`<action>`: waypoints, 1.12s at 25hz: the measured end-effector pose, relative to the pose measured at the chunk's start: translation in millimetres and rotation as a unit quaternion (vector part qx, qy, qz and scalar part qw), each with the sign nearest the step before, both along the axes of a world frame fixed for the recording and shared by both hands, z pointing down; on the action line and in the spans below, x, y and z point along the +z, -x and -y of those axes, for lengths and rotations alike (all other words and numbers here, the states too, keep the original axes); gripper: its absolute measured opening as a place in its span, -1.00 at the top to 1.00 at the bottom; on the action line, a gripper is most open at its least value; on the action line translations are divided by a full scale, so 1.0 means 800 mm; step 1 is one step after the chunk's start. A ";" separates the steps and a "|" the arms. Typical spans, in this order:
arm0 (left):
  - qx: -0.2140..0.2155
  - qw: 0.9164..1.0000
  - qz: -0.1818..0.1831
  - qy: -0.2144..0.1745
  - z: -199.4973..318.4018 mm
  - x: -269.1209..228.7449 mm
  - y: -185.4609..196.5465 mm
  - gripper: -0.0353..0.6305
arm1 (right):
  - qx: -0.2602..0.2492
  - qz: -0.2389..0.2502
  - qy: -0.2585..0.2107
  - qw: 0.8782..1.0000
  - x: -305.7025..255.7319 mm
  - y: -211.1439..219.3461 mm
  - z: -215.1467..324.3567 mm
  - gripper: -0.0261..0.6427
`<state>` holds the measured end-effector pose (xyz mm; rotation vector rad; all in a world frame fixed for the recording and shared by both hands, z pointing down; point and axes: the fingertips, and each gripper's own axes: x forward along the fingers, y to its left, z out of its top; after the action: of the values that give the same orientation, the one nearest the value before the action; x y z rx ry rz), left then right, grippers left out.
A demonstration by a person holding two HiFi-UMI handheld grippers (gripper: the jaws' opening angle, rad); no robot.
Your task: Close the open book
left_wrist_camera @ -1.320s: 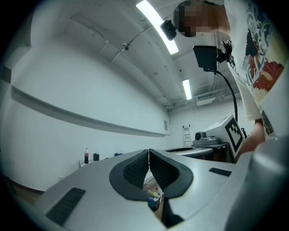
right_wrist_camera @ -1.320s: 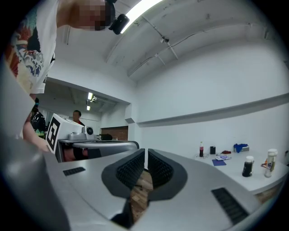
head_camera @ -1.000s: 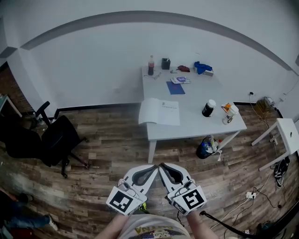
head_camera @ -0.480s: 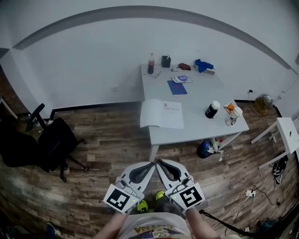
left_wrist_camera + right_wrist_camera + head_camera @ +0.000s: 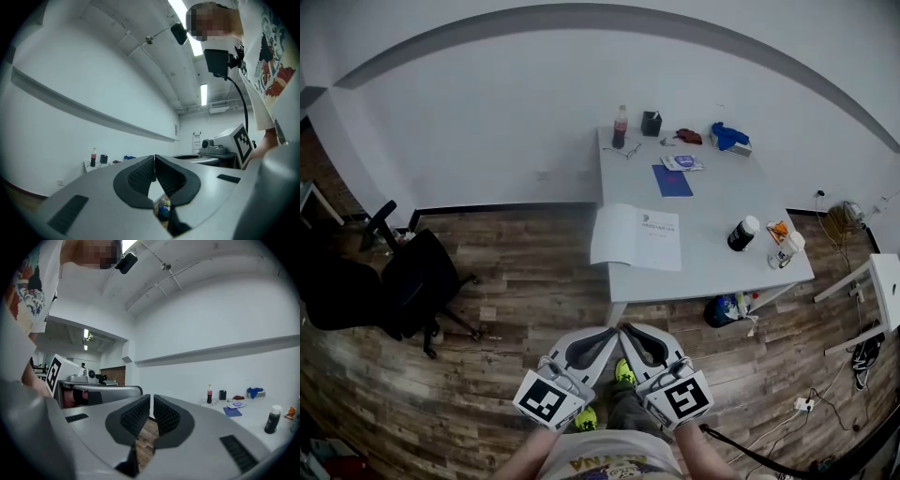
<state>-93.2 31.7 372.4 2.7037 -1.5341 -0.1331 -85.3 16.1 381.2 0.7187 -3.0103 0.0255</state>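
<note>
The open book [image 5: 637,237] lies white and flat on the grey table [image 5: 712,267], its left page hanging over the table's left edge. Both grippers are held far from it, over the wooden floor in front of the person's body. My left gripper [image 5: 607,334] and right gripper [image 5: 627,331] are side by side, tips nearly meeting, pointing toward the table. The left gripper [image 5: 154,157] has its jaws shut on nothing. So has the right gripper [image 5: 152,397]. The book itself does not show in either gripper view.
On the table stand a cola bottle [image 5: 620,127], a black cup [image 5: 652,123], a blue booklet [image 5: 672,180], a blue cloth [image 5: 729,136] and a black bottle [image 5: 742,232]. A black office chair [image 5: 412,281] stands at left, a bag [image 5: 727,309] under the table, a white stand [image 5: 886,291] at right.
The table and book have shifted rightward and a little lower in the head view as the person walks toward them. Both grippers stay shut and side by side.
</note>
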 end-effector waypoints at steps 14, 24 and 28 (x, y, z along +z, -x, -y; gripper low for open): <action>-0.041 0.999 0.034 0.014 0.182 0.006 0.002 0.86 | -0.042 0.026 0.005 0.999 -0.001 0.004 0.177 0.83; -0.075 0.995 0.047 0.051 0.275 0.032 -0.011 0.86 | -0.092 0.007 0.050 0.995 0.030 -0.006 0.274 0.83; -0.092 0.993 0.050 0.057 0.302 0.044 -0.011 0.86 | -0.109 0.011 0.058 0.992 0.042 -0.007 0.300 0.83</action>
<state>-84.0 -209.7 407.7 2.5161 -1.7587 0.0852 -79.6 -224.0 414.8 0.3812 -3.0582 0.1988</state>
